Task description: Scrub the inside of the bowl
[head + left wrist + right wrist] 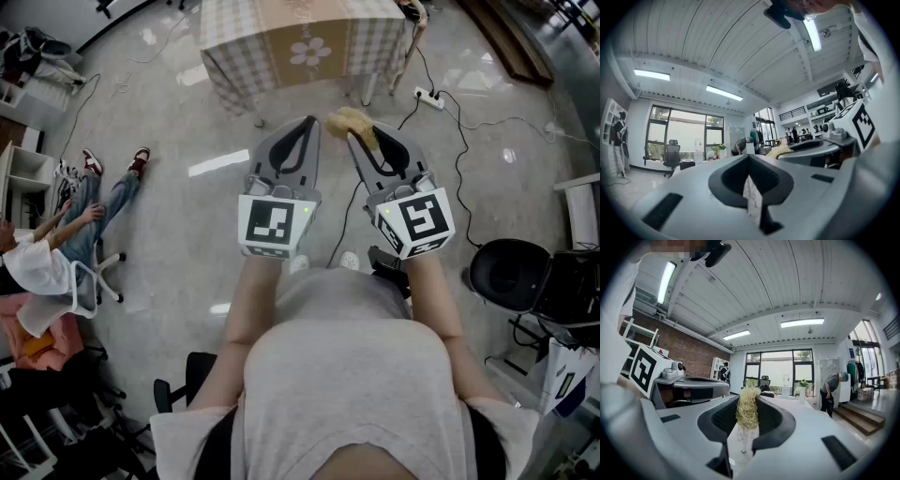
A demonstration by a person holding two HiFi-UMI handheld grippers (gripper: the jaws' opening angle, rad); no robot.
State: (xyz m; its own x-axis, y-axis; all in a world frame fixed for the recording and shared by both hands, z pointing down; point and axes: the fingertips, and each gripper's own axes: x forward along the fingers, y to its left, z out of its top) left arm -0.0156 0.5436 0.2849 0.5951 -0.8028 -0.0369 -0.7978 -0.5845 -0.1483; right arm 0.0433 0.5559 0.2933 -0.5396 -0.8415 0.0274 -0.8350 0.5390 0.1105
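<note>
No bowl shows in any of my views: my right gripper (356, 133) clenches the straw-coloured scrubber (349, 119), its tuft jutting far past the fingers (776, 420), and my left gripper (307, 122) is clenched empty just beside it, both short of the checked tabletop (281, 47).

A pale yellow fibrous scrubbing pad (747, 412), tangled and straw-like, is clamped between the jaws of the right gripper (364, 139). It stands on edge in the grip, and its frayed, rounded end pokes out just past the jaw tips, carried in mid-air.
</note>
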